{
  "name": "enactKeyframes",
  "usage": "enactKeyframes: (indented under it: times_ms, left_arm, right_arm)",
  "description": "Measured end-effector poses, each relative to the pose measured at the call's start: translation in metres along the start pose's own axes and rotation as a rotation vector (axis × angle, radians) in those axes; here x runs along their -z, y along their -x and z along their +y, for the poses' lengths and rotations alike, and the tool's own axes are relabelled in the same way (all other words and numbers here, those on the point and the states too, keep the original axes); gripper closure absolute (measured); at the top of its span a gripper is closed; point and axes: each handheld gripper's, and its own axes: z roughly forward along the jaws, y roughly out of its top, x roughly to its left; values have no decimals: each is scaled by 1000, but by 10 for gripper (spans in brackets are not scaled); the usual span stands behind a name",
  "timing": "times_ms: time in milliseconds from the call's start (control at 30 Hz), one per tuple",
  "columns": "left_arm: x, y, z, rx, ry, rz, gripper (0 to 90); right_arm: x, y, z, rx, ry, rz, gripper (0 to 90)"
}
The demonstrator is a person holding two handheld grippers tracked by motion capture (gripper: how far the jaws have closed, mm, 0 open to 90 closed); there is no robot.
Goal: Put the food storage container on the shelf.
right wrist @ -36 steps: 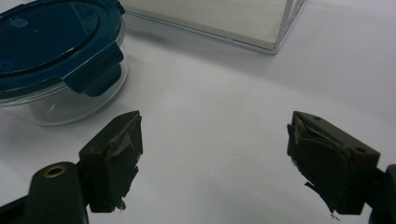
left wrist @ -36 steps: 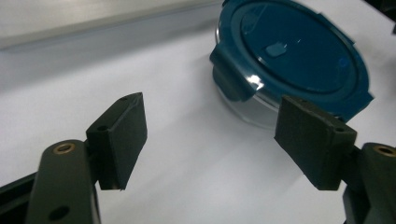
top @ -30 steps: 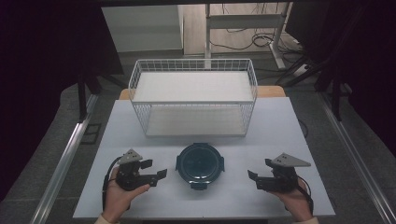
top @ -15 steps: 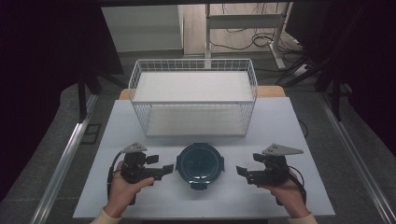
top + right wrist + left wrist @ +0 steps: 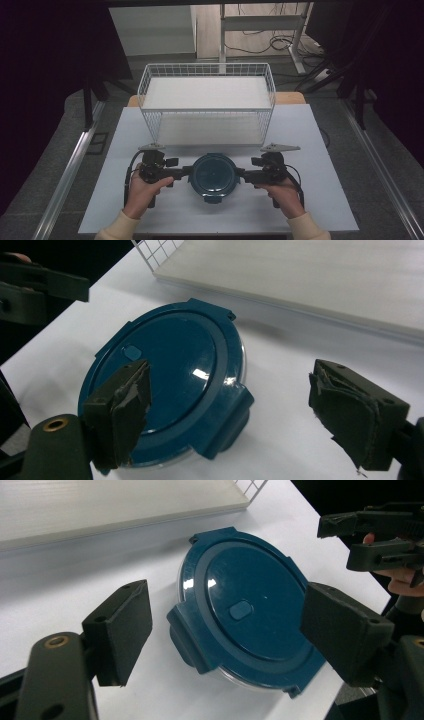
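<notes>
Round blue container (image 5: 214,175) flat on the white table (image 5: 325,200) just in front of the wire basket (image 5: 207,95), flanked by left gripper (image 5: 184,172) and right gripper (image 5: 241,174), jaws wide apart at opposite rim latches, gripping nothing, right pair just narrowing.

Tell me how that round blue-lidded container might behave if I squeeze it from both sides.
The container looks rigid, with a moulded lid and clip tabs, so it probably won't flex. Its glossy lid suggests the pads could slip. It sits low and flat on the white table, so tipping seems unlikely; it may slide instead.
</notes>
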Motion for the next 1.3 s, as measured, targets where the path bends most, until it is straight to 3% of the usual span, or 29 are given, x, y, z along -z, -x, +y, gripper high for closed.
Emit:
enactKeyframes:
  times_ms: [167,300,600,700,900,1067,1133,1233,1300]
  left_arm:
    - [-4,-8,-5,41,-7,-6,184]
    - [-7,-13,-11,86,-19,-42,184]
    - [-25,-20,-19,143,-70,-92,168]
    - [-30,-20,-20,141,-85,-86,162]
    - [-41,-19,-21,158,-107,-116,157]
    - [-52,-19,-23,171,-137,-154,157]
    - [-54,-20,-24,190,-143,-176,157]
    - [-61,-24,-27,251,-142,-226,172]
    - [-63,-24,-28,268,-147,-230,179]
  right_arm:
    - [-10,1,-6,-33,-18,11,170]
    - [-17,2,-11,-59,-30,19,169]
    - [-30,2,-16,-120,-71,50,127]
    - [-34,3,-18,-137,-83,52,112]
    - [-45,5,-25,-204,-114,85,90]
    - [-51,4,-27,-228,-126,111,85]
    - [-53,4,-28,-248,-127,122,85]
    - [-56,2,-29,-266,-131,137,94]
    - [-56,2,-29,-270,-133,145,101]
